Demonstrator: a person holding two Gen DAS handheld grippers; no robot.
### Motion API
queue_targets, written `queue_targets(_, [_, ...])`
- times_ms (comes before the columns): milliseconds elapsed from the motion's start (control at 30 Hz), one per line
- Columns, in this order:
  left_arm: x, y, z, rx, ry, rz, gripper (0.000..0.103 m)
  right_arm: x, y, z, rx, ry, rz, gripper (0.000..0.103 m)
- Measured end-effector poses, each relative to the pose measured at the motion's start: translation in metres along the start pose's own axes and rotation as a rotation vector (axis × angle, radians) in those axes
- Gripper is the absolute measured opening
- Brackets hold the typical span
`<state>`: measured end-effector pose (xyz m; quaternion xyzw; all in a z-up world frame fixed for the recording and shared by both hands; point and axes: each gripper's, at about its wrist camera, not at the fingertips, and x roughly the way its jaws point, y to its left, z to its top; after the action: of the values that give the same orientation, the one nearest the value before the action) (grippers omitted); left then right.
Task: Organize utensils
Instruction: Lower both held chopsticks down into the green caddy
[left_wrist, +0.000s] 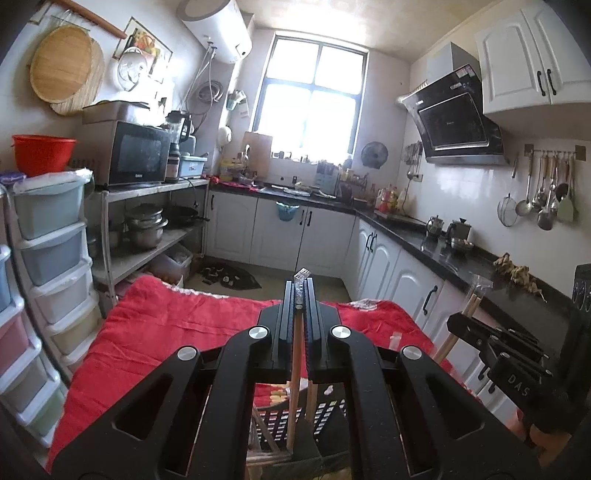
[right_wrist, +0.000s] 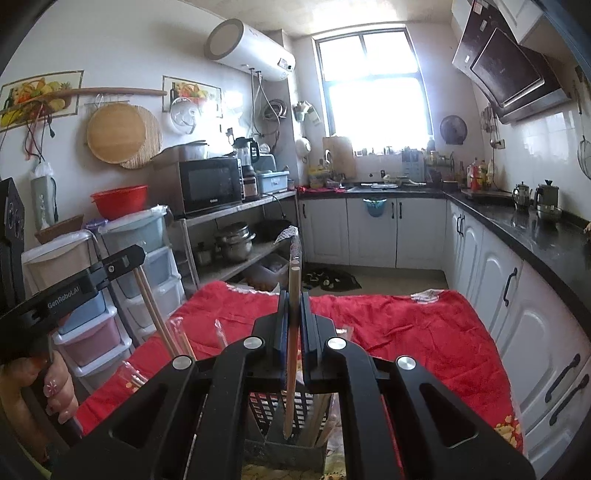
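Left gripper: centre of the left wrist view, fingers closed on a pair of wooden chopsticks in a clear wrapper.
Left chopsticks: long axis near upright in the frame; wrapped tops poke out above the fingertips at mid-frame, lower ends run down toward the black holder at the bottom.
Right gripper: centre of the right wrist view, fingers clamped on another pair of chopsticks.
Right chopsticks: long axis close to vertical; the top end with a torn clear wrapper rises above the fingertips, the lower tip points down into the holder.
Holder: black slotted basket at bottom centre of both views, just under each gripper, with more sticks leaning in it.
Cloth: red, spread across the lower middle, under the holder; loose wrapped chopsticks lie on it at left of centre.
Cross views: the right gripper shows at the right edge of the left wrist view, the left at the left edge of the right wrist view, each with sticks slanting below it.
Hand: lower left of the right wrist view, wrapped round the left gripper's handle.
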<state>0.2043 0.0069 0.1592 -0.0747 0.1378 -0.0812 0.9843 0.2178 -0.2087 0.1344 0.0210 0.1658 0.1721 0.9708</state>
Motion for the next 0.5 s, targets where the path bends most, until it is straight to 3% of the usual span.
queue_targets(500, [0.013, 0.003, -0.023, -0.005, 0.037, -0.005, 0.002, 0.023, -0.004, -0.022, 0.019, 0.087, 0.002, 0.006])
